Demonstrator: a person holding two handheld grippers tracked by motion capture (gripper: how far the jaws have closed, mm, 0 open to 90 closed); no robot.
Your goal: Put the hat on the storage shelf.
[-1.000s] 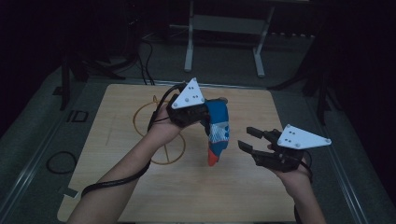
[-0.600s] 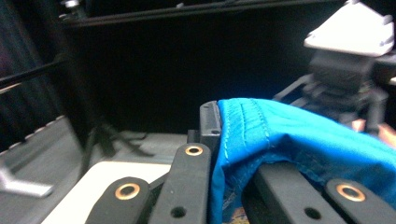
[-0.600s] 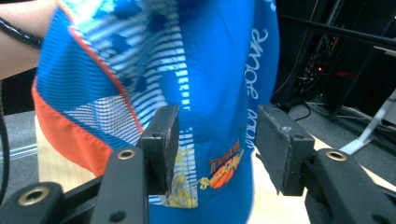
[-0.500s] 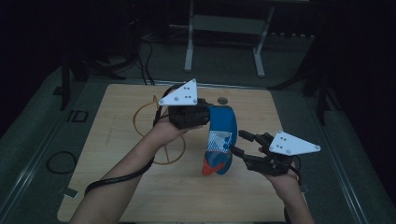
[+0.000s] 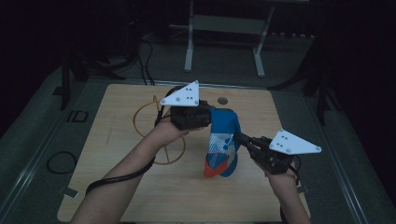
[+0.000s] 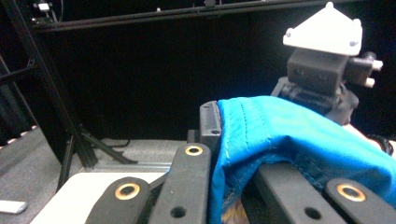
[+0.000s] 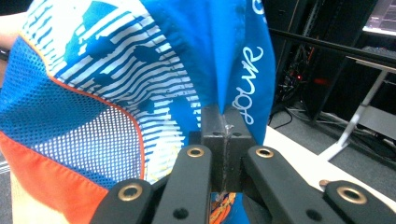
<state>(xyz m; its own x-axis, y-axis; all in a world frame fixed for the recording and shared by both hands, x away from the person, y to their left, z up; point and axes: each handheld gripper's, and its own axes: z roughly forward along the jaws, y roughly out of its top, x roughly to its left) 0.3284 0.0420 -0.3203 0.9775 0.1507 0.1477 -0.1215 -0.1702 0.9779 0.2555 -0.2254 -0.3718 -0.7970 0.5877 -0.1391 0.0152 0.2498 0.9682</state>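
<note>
Tongs first: the left gripper (image 5: 205, 117) is clamped on the upper hem of a blue garment (image 5: 223, 142), and in the left gripper view the blue cloth (image 6: 299, 135) drapes over and between its black jaws. The right gripper (image 5: 243, 140) is pinched tight on a fold of the same cloth; in the right gripper view its jaws meet with the fabric (image 7: 140, 79) caught between the tips. Seen from above, the right gripper comes in from about four o'clock of the garment, the left from about ten o'clock.

The garment hangs between them above the middle of the wooden table (image 5: 116, 196), its orange trim (image 5: 211, 171) lowest, toward six o'clock. It looks light, limp and thin, part mesh, so it should sag and slip wherever it is unsupported rather than hold a shape. Seams and hems seem the safest places to take hold, since the doubled cloth gives the jaws more to bite. A yellow ring outline (image 5: 144, 116) lies on the table at about nine o'clock of the garment.
</note>
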